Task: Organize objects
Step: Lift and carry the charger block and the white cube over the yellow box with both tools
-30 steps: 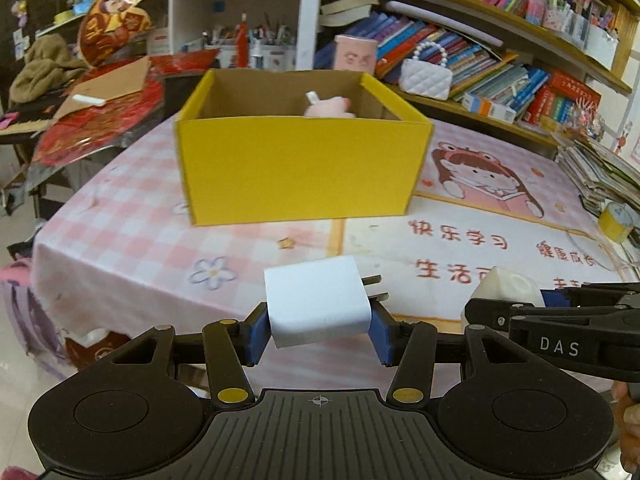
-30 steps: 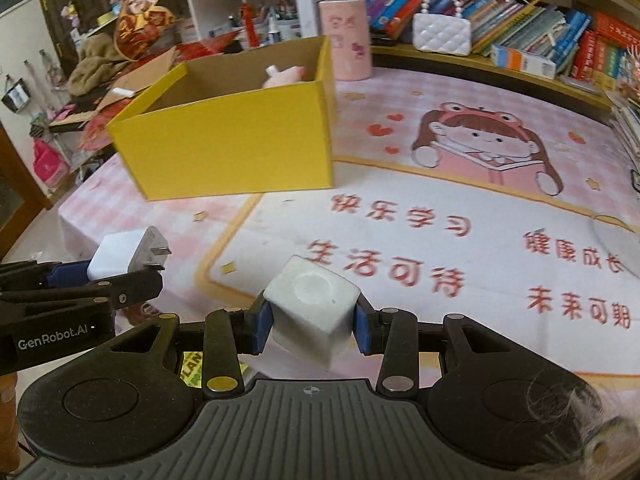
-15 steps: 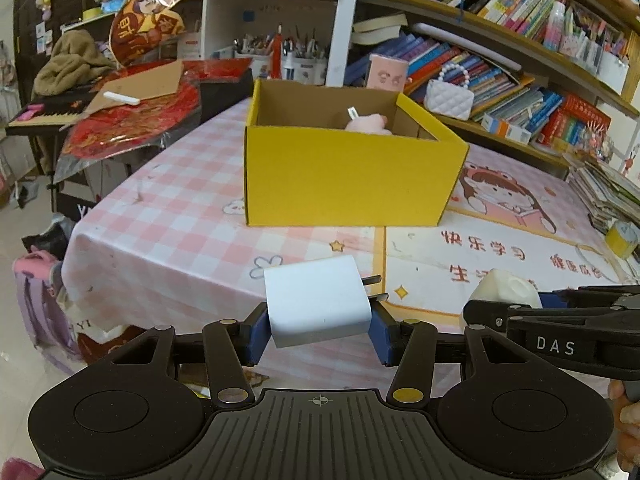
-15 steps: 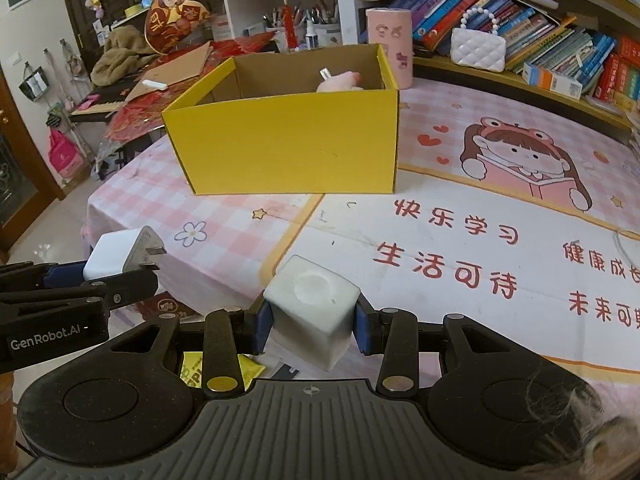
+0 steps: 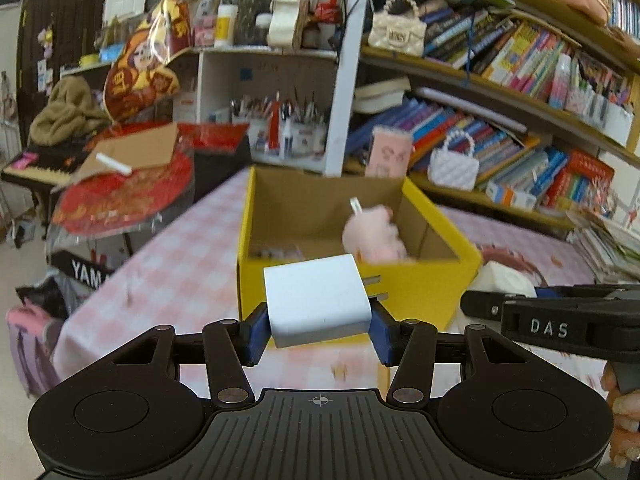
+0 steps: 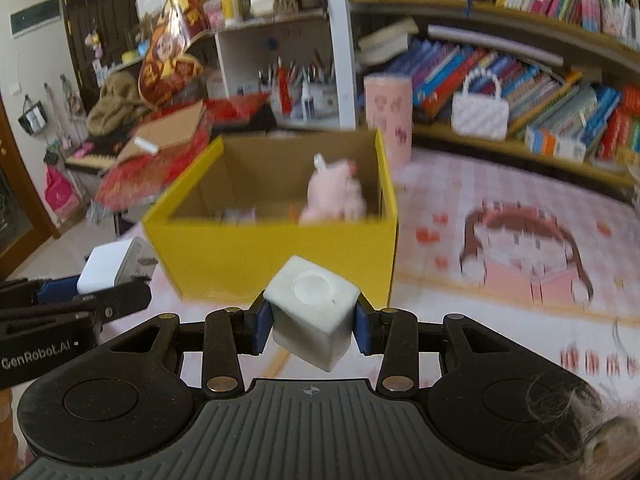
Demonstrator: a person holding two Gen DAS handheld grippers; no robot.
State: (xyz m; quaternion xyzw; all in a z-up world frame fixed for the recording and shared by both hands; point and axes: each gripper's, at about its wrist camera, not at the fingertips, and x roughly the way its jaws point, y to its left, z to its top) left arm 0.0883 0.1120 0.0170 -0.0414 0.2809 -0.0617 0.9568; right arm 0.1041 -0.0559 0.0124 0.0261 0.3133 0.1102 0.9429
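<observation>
**Two small items carried toward the yellow box**

A white plug adapter (image 5: 318,300) is clamped between the blue pads of the left claw (image 5: 318,322), gripped across its flat sides so that its metal prongs point off to the right, clear of the pads. That hold leaves the body level and the prongs free of anything when the adapter is let go. The same adapter is visible at the left edge of the right wrist view (image 6: 108,270), beside the other tool.

The right claw (image 6: 310,320) is closed on a pale grey-white cube with a round dimple in its top face (image 6: 314,312). The cube is held tilted, one lower corner hanging below the pads, so the grip appears to rest on its upper half only; a slip is judged possible if it is jolted.

Both items are held in the air, short of the open yellow box (image 6: 280,248), which stands on the pink checked counter (image 5: 180,256). A pink plush toy (image 6: 334,196) already lies against the box's right inner wall, and the floor to its left looks mostly free. The box is judged to be the collecting place, hence the raised carrying height: the near wall must be cleared before either item is released.
</observation>
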